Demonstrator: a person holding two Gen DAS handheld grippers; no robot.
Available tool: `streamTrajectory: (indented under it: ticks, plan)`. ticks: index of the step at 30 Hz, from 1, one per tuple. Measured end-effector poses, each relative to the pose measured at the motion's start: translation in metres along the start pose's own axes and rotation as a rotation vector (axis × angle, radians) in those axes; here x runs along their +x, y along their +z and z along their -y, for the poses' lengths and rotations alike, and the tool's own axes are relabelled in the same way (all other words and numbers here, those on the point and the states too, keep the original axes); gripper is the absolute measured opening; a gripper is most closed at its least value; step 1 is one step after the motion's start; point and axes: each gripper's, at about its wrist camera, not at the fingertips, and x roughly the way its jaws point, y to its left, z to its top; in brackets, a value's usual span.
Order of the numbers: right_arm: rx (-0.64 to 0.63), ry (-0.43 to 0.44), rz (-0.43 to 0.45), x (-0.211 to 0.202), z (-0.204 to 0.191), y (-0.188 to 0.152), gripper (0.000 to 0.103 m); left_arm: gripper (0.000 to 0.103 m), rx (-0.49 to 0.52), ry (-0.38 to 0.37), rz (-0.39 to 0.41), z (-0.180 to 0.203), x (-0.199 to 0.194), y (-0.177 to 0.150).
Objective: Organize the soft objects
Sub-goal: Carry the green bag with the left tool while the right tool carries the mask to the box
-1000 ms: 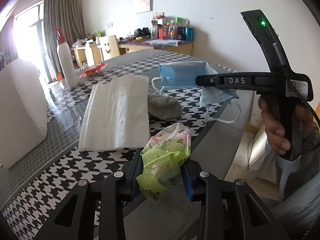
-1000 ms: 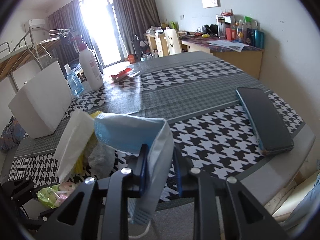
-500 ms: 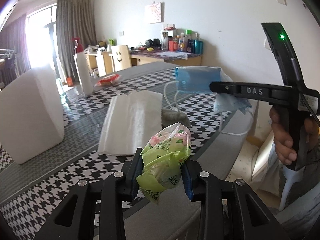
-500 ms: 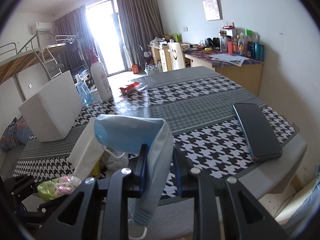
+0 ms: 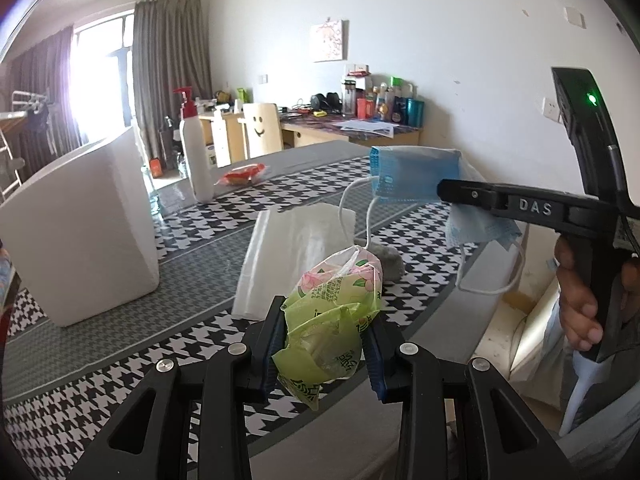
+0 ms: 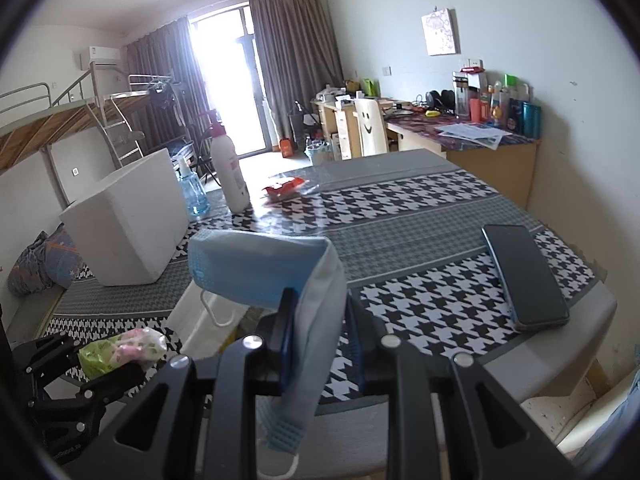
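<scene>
Left gripper [image 5: 326, 344] clamps green tissue pack [image 5: 332, 320] above table [image 6: 420, 220] | right gripper [image 6: 320, 334] pinches blue face mask [image 6: 264, 268] aloft | white foam box [image 5: 80, 232] stands left, contents unseen

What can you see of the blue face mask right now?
The face mask is a pale blue pleated disposable one, thin and soft, with white elastic ear loops. The right gripper is shut on its middle, holding it above the table. It folds over the fingers, one half sticking out sideways, the other drooping with its loop dangling. Only the gripper touches it.
</scene>
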Motion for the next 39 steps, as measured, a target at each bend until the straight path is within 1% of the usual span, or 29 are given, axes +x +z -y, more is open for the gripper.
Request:
streamTrajectory:
  ticks: [7, 15, 20, 26, 31, 36, 39]
  plan:
    - [-0.017, 0.023, 0.014, -0.001, -0.008, 0.005, 0.028, 0.037, -0.015, 0.032, 0.021, -0.010, 0.001, 0.014]
    - [-0.038, 0.041, 0.033, 0.002, -0.015, 0.012, 0.028, 0.037, -0.035, 0.071, 0.047, -0.019, -0.008, 0.025]
    - [-0.048, 0.077, 0.045, 0.002, -0.019, 0.016, 0.028, 0.037, -0.037, 0.075, 0.059, -0.024, -0.011, 0.030]
    - [-0.068, 0.091, 0.052, 0.003, -0.025, 0.022, 0.028, 0.037, -0.023, 0.123, 0.084, -0.027, -0.015, 0.039]
    - [-0.080, 0.100, 0.059, 0.003, -0.030, 0.025, 0.028, 0.037, -0.049, 0.138, 0.091, -0.034, -0.017, 0.045]
    - [-0.090, 0.105, 0.057, 0.006, -0.034, 0.030, 0.028, 0.037, -0.077, 0.158, 0.125, -0.038, -0.020, 0.052]
    - [-0.094, 0.114, 0.063, 0.006, -0.036, 0.033, 0.028, 0.037, -0.091, 0.169, 0.129, -0.042, -0.021, 0.054]
